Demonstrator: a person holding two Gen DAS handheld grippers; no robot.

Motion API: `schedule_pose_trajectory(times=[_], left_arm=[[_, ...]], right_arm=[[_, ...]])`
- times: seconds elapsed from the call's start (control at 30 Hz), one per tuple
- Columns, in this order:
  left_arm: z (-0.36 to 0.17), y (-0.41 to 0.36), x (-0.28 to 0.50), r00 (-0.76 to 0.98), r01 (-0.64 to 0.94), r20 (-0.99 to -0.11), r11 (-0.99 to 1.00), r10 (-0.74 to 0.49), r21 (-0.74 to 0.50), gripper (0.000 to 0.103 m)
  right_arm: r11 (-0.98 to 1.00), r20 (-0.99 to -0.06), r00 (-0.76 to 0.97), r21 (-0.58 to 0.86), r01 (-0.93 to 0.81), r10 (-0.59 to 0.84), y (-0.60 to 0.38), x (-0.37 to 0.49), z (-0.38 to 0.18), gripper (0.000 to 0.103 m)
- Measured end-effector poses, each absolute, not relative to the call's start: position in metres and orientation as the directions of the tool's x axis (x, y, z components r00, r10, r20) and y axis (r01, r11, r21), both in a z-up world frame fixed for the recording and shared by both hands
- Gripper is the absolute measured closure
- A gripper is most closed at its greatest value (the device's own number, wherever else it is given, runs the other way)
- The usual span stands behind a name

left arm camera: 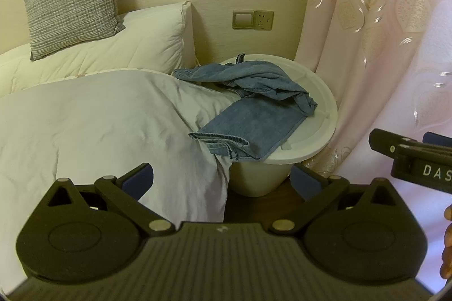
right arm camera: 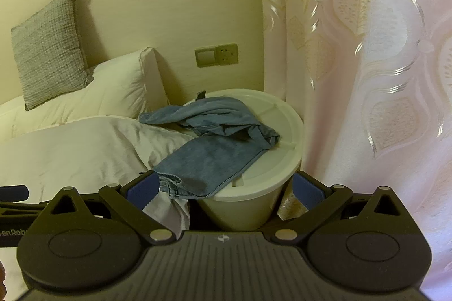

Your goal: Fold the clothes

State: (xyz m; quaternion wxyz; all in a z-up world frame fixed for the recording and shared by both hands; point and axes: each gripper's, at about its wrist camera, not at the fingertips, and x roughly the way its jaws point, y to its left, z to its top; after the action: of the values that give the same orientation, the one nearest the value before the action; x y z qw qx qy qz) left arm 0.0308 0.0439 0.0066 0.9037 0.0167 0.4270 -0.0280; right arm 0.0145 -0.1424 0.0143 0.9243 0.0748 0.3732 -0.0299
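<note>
crumpled blue denim jeans (left arm camera: 254, 109) lie across round white plastic bin lid (left arm camera: 316, 92) and bed duvet (left arm camera: 99, 114); left tongs (left arm camera: 221, 178) and right tongs (right arm camera: 224, 186) released, empty.

Dim, warm yellowish indoor light; soft shadow behind grey woven cushion (right arm camera: 49, 47) on wall. Pink patterned curtain (left arm camera: 381, 18) slightly blurred, glowing. Strong fisheye bending, dark vignetted corners.

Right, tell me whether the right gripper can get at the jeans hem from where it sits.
Probably yes. The right gripper is open and the jeans hem hangs off the white bin lid just ahead of its left finger, with nothing between them. The duvet lies beside the hem.
</note>
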Motion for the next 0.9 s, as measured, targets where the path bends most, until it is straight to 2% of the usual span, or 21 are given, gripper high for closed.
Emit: schedule_pose_trajectory(times=[0.6,0.9], left_arm=[[0.004,0.056,0.050,0.631,0.093,-0.775,0.995,-0.038,0.027,0.001],[-0.011,0.062,0.068,0.591,0.092,-0.805,0.996,-0.041,0.017,0.001]], right_arm=[[0.983,-0.696,0.718,0.127,0.131,-0.006,-0.127,0.030,0.008,0.000],[0.984,-0.713,0.701,0.118,0.135,-0.011,-0.124,0.043,0.002,0.000]])
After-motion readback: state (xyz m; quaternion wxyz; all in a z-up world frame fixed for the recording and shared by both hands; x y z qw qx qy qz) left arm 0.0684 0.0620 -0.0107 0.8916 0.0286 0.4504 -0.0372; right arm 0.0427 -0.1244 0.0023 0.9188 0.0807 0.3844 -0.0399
